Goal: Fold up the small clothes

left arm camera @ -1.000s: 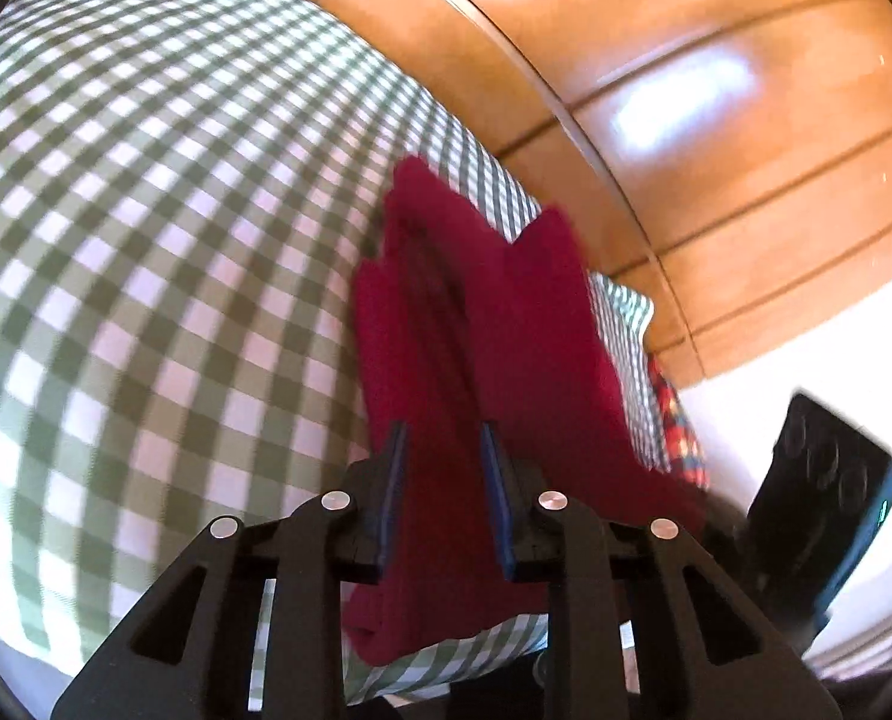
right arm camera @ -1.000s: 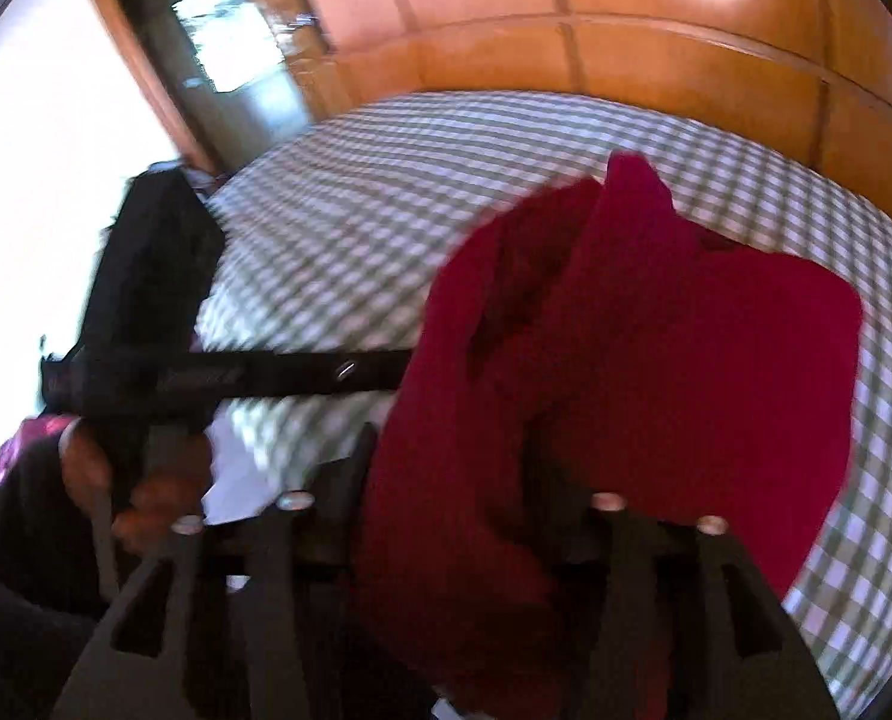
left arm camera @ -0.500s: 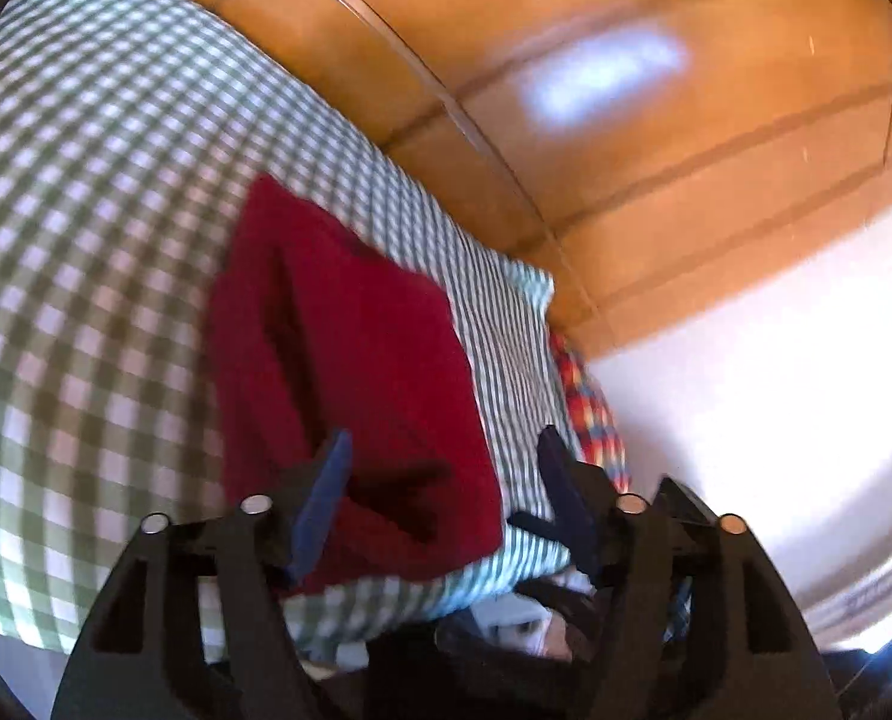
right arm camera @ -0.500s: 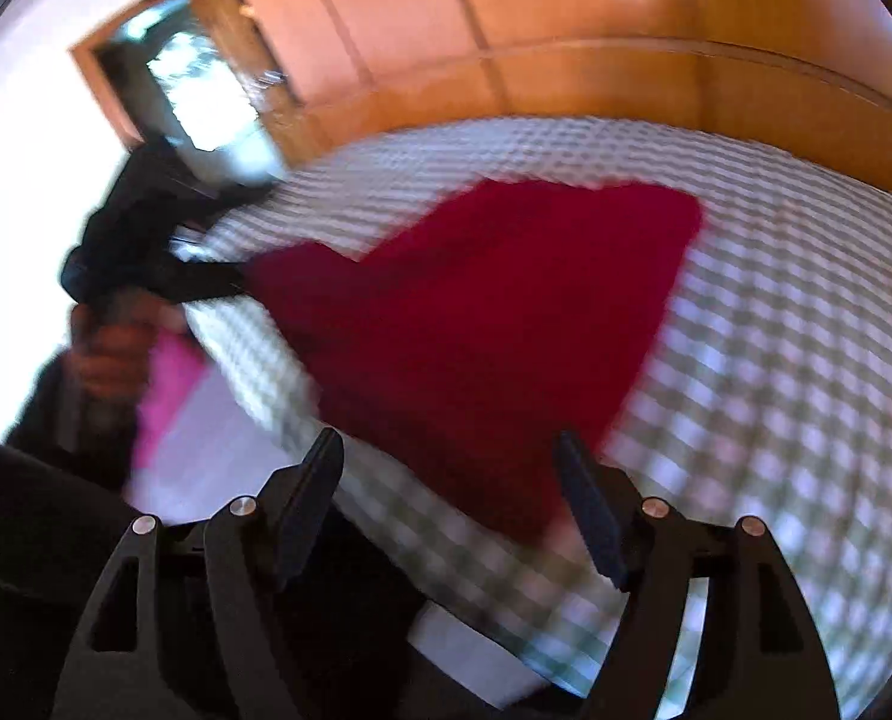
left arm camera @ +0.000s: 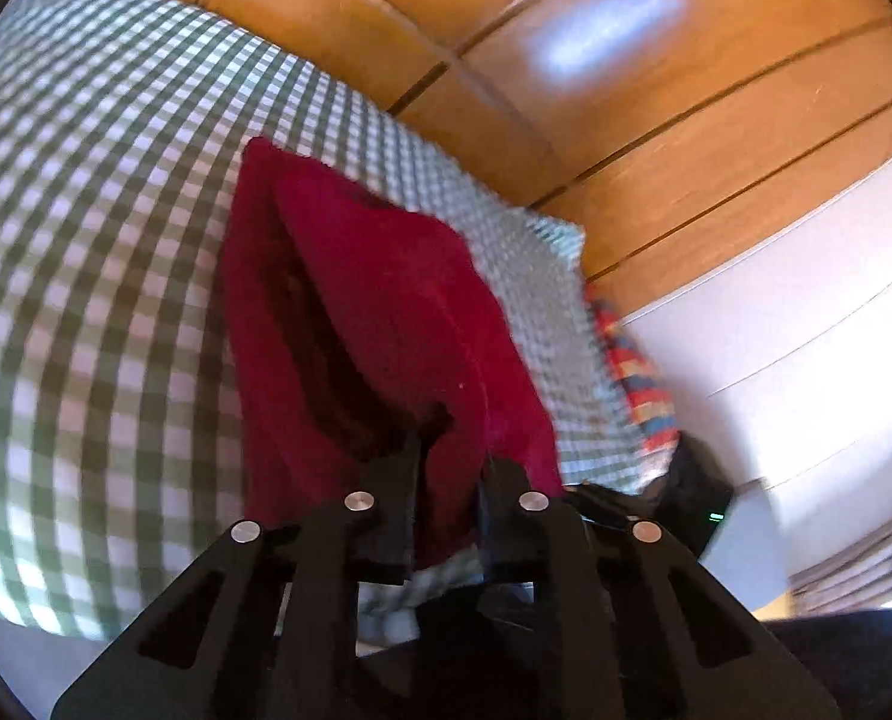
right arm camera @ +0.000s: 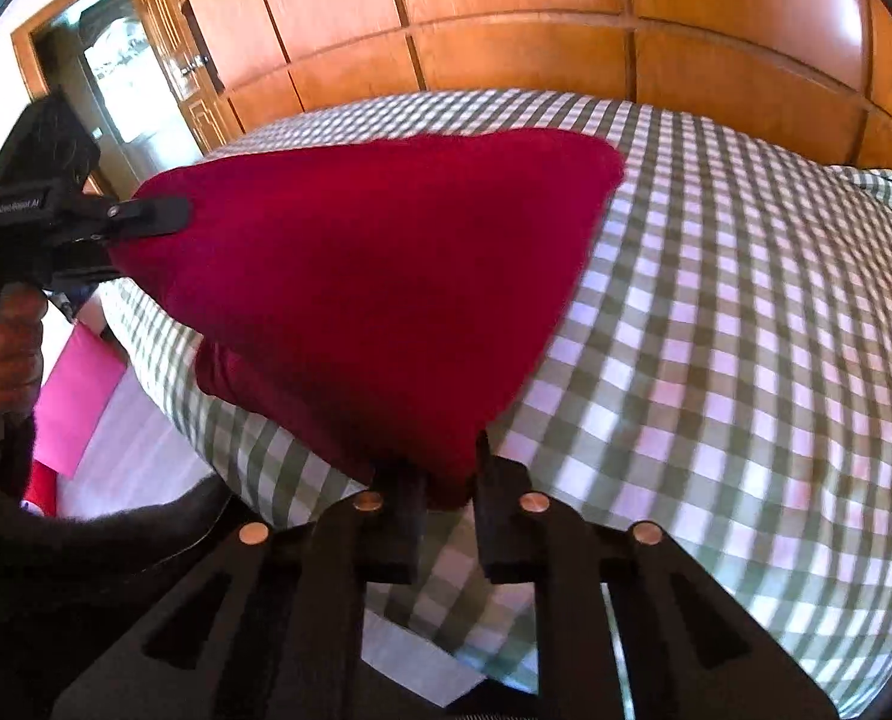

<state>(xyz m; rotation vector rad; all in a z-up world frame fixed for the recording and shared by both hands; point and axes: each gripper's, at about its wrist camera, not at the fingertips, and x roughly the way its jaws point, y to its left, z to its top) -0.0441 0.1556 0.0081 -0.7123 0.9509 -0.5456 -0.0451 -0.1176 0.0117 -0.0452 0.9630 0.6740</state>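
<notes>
A dark red garment (left arm camera: pixel 386 300) lies folded on a bed with a green-and-white checked cover (left arm camera: pixel 86 240). My left gripper (left arm camera: pixel 449 480) is closing, its pads pinching the garment's near corner. In the right wrist view the same garment (right arm camera: pixel 374 276) spreads across the checked bed (right arm camera: pixel 716 360). My right gripper (right arm camera: pixel 449 474) is closing too and pinches the cloth's nearest corner. The left gripper (right arm camera: pixel 164 216) grips the far left corner, with a person's hand (right arm camera: pixel 2 348) on its handle.
Wooden wardrobe panels (right arm camera: pixel 506 18) stand behind the bed. A pink sheet (right arm camera: pixel 80 396) lies on the floor at the left. A multicoloured cloth (left arm camera: pixel 632 354) and a black device with a green light (left arm camera: pixel 698 504) sit past the bed's right edge.
Half a second ago both grippers stood open above the garment. Now each is shut on a corner. The garment, bunched up a second ago, lies spread on the bed.
</notes>
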